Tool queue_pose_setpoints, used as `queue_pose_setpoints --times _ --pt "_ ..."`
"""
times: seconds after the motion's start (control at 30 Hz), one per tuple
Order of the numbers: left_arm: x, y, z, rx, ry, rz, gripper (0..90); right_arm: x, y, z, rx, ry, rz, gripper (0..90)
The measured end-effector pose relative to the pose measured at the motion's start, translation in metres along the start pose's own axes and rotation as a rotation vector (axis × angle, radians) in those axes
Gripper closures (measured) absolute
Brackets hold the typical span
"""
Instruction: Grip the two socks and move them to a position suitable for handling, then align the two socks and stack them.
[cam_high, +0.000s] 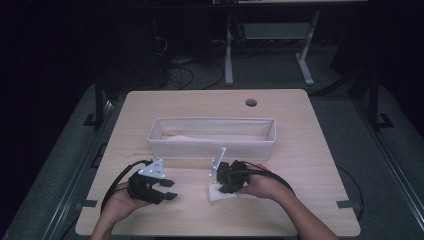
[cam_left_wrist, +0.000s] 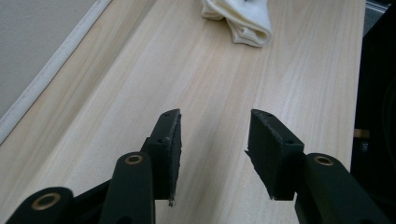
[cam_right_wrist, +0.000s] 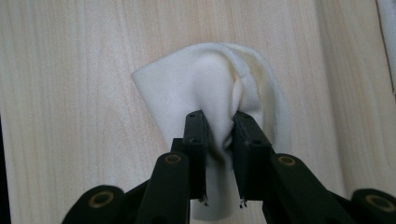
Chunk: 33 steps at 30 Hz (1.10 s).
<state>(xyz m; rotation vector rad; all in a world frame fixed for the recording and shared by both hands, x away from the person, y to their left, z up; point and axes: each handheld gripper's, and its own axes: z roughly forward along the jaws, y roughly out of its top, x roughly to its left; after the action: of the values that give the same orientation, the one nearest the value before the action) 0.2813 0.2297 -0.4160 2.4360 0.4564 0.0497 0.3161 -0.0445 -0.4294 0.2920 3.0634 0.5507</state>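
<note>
High view: right gripper (cam_high: 226, 181) sits on a white cloth (cam_high: 218, 194) near the front edge of the tabletop (cam_high: 310, 165), right of centre. Left gripper (cam_high: 159, 189) rests apart from it, towards the front-left corner. A long white fabric bin (cam_high: 210, 145) stands mid-table just behind both (likely the cloth's destination).

Left gripper view: jaws spread, nothing between the pads, bare wood below. Cloth (cam_left_wrist: 239, 18) lies well ahead, folded over on itself. This hand looks idle.

Right gripper view: jaws pressed together on a bunched fold of the cloth (cam_right_wrist: 205, 84), pinching it from above; a pinch on gathered fabric should lift the whole piece.
</note>
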Motion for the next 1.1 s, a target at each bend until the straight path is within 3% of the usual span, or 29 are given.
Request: queue_pose_setpoints --times 0.6,1.1 --pt "0.002 0.002 -0.002 0.004 0.019 -0.002 46.8 -0.005 -0.005 -0.02 0.016 0.004 0.014 76.3" --pt "0.002 0.002 -0.004 0.002 0.041 -0.01 39.3 -0.004 -0.015 -0.054 -0.01 0.0 0.027 76.2"
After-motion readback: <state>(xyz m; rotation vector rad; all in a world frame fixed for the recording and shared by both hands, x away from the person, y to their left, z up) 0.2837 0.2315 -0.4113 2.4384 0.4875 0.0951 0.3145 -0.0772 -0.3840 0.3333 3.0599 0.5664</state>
